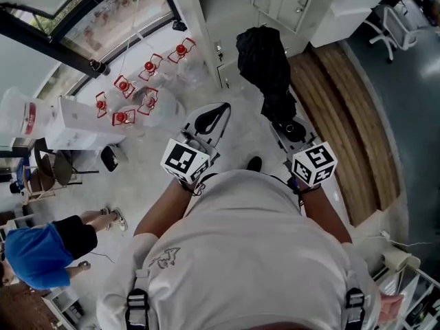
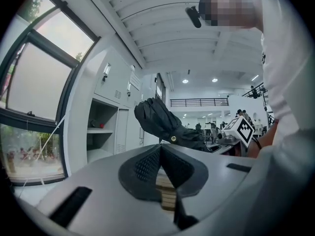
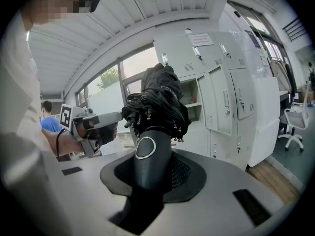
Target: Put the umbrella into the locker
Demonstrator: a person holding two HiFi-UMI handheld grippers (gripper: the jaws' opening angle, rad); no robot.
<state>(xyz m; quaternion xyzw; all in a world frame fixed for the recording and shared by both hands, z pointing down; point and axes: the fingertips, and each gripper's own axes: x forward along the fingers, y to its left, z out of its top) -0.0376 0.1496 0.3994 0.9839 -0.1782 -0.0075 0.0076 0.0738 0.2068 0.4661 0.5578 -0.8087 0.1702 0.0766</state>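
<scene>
A black folded umbrella (image 1: 261,67) sticks out ahead of my right gripper (image 1: 289,126), which is shut on its dark handle (image 3: 147,161). In the right gripper view the bundled canopy (image 3: 157,102) rises just past my jaws (image 3: 152,173), pointing toward a white locker (image 3: 211,82) whose open compartment (image 3: 193,100) shows shelves. My left gripper (image 1: 210,122) is held beside the right one, shut with nothing in it; its pads meet in the left gripper view (image 2: 160,166). That view shows the umbrella (image 2: 162,122) to the right and the open locker shelves (image 2: 101,132) to the left.
Several red-capped water jugs (image 1: 137,88) stand on the floor by the large window (image 2: 34,107). A person in a blue top (image 1: 41,253) stands at the lower left near a black chair (image 1: 58,167). A wooden floor strip (image 1: 344,115) and an office chair (image 1: 392,19) lie to the right.
</scene>
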